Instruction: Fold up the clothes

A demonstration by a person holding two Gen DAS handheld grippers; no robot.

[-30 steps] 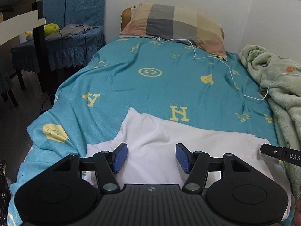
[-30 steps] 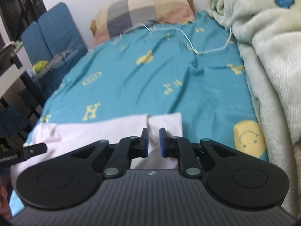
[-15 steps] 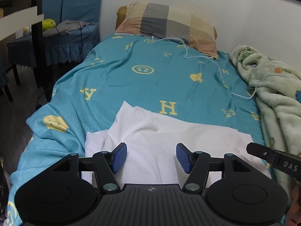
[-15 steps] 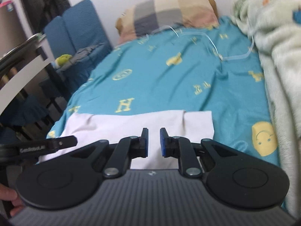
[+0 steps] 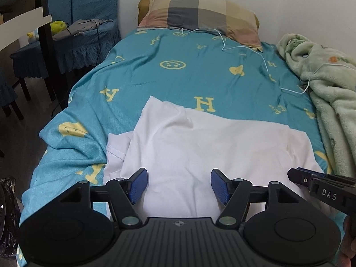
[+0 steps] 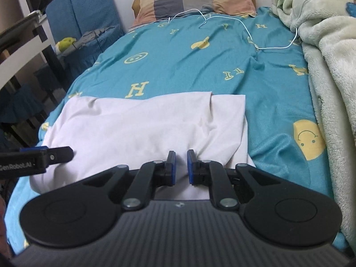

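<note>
A: Entry, count first. One white garment (image 5: 207, 146) on the teal bedsheet (image 5: 200, 75), at the near end of the bed. One checked pillow (image 5: 200, 13) at the far end against the wall. One white cable (image 5: 262, 57) trailing from the pillow across the sheet to one pale green blanket (image 5: 329, 84), bunched along the right edge. Two grippers.

B: Garment orientation?

A: Long axis runs across the bed, side to side. In the right wrist view its far edge (image 6: 155, 96) is nearly straight, and a fold line (image 6: 210, 104) sets off a narrower panel at the right end. In the left wrist view the left end rises to a point toward the pillow, and one hemmed flap (image 5: 115, 149) sticks out from under it at the left.

B: Which end is collar, which is hem?

A: Cannot tell; no neckline shows.

B: Left gripper (image 5: 179, 184)?

A: Jaws stand wide and have just been opening further. The blue pads (image 5: 139, 183) are over the cloth with nothing pinched between them.

B: Right gripper (image 6: 180, 168)?

A: Jaws nearly together, a narrow gap left. Its pads (image 6: 171, 166) sit over the near right part of the garment. White fabric shows in the gap, but no fold is visibly caught, so I log it as closed, holding nothing I can confirm.

B: Off the bed?

A: One blue-covered chair (image 5: 73, 44) at the left, carrying grey cloth and one yellow-green toy (image 5: 57, 25).
</note>
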